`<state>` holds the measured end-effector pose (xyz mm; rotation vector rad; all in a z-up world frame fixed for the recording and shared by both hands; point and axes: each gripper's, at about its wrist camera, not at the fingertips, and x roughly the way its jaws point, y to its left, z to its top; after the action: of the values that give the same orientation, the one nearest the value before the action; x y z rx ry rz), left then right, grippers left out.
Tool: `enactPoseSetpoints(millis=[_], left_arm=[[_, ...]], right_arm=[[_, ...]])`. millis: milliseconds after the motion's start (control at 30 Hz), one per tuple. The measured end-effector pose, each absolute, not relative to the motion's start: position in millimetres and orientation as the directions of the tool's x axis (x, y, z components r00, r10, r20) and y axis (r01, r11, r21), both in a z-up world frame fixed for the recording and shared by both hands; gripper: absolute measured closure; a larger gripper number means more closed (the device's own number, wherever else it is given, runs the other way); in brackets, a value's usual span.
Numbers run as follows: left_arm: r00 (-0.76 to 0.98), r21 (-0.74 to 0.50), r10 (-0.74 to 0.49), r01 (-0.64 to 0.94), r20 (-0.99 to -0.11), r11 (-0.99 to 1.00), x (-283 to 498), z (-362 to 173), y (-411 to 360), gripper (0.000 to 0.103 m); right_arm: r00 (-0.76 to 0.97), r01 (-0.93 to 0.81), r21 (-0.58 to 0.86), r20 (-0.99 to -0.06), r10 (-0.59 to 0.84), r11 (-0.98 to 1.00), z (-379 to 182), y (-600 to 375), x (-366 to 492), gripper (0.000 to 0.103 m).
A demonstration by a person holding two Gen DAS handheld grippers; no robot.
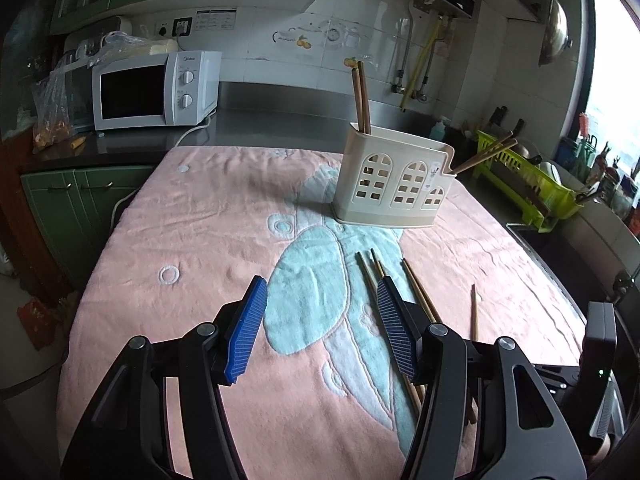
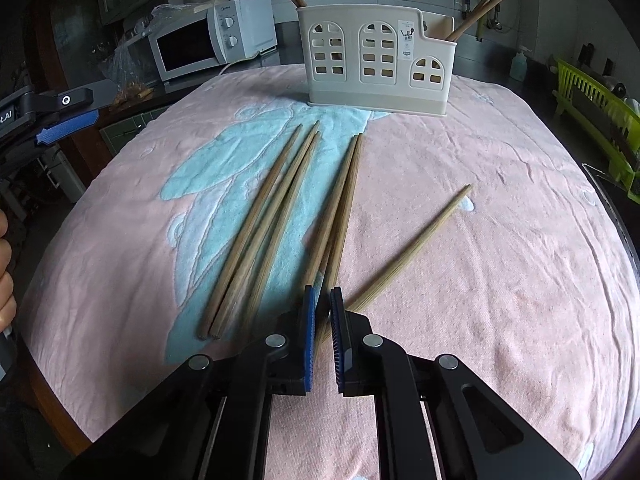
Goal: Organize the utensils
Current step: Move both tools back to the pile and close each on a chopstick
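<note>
Several wooden chopsticks lie loose on the pink towel (image 2: 500, 280): three side by side (image 2: 260, 232), a pair (image 2: 340, 208) and a single one (image 2: 416, 248) to the right. My right gripper (image 2: 322, 292) is shut on the near end of a chopstick from the pair. The cream utensil holder (image 2: 376, 60) stands upright at the far side, with chopsticks (image 2: 484, 4) in its end compartments. My left gripper (image 1: 320, 282) hovers open over the towel with nothing between its pads, and the loose chopsticks (image 1: 416, 284) lie just right of it. In its view the holder (image 1: 396, 184) is ahead.
A white microwave (image 1: 152, 92) sits on the counter at the back left. A green dish rack (image 1: 528, 184) stands to the right of the towel. The left gripper (image 2: 60, 124) and a hand (image 2: 6, 272) show at the left edge of the right wrist view.
</note>
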<state>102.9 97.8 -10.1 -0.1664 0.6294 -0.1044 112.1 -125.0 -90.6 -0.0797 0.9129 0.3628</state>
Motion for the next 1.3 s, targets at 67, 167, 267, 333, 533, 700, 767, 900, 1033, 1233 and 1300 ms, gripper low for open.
enactPoseSetpoints(millis=[67,167,267,333,533,700,767,900,1033,1233,1300], left_arm=[[0.800,-0.181,-0.150,0.053,-0.581,0.982,102.2,-11.8,95.7,0.045],[0.794,-0.182,-0.157,0.060,-0.588,0.982,100.6,-15.2,93.0,0.045],[0.788,-0.184,-0.159,0.060,-0.595,0.981,100.2,-18.7,91.9,0.045],[0.785,-0.185,-0.161,0.060,-0.598,0.981,99.8,-20.1,91.9,0.045],[0.767,-0.186,-0.191,0.095,-0.612,0.978,96.5,-25.6,85.8,0.045],[0.730,-0.185,-0.227,0.139,-0.644,0.973,89.2,-39.5,73.4,0.045],[0.705,-0.195,-0.249,0.158,-0.664,0.968,86.4,-48.2,67.3,0.046],[0.664,-0.197,-0.272,0.188,-0.696,0.962,82.0,-64.2,51.1,0.047],[0.614,-0.233,-0.302,0.193,-0.729,0.953,86.1,-79.1,34.9,0.069],[0.580,-0.269,-0.307,0.153,-0.755,0.951,95.9,-91.4,17.5,0.077],[0.582,-0.263,-0.287,0.129,-0.761,0.956,98.8,-93.1,14.5,0.079]], right_arm=[[0.552,-0.340,0.079,-0.790,0.267,0.937,-90.9,-123.6,114.5,0.095],[0.547,-0.337,0.090,-0.791,0.273,0.937,-90.5,-123.5,115.9,0.094],[0.542,-0.336,0.091,-0.796,0.271,0.938,-92.0,-122.9,117.4,0.094],[0.541,-0.335,0.089,-0.797,0.269,0.938,-93.3,-122.3,119.6,0.093],[0.538,-0.339,0.091,-0.798,0.272,0.936,-95.7,-122.2,124.1,0.093],[0.553,-0.326,0.100,-0.787,0.275,0.940,-92.3,-129.9,123.2,0.095],[0.562,-0.324,0.104,-0.778,0.279,0.941,-89.5,-134.7,121.6,0.096],[0.585,-0.318,0.097,-0.763,0.276,0.943,-84.2,-143.5,118.6,0.096],[0.610,-0.318,0.087,-0.743,0.274,0.944,-78.7,-151.1,113.9,0.096],[0.632,-0.328,0.092,-0.718,0.291,0.940,-72.1,-161.4,106.9,0.096],[0.637,-0.332,0.094,-0.711,0.297,0.938,-71.0,-163.8,105.9,0.096]])
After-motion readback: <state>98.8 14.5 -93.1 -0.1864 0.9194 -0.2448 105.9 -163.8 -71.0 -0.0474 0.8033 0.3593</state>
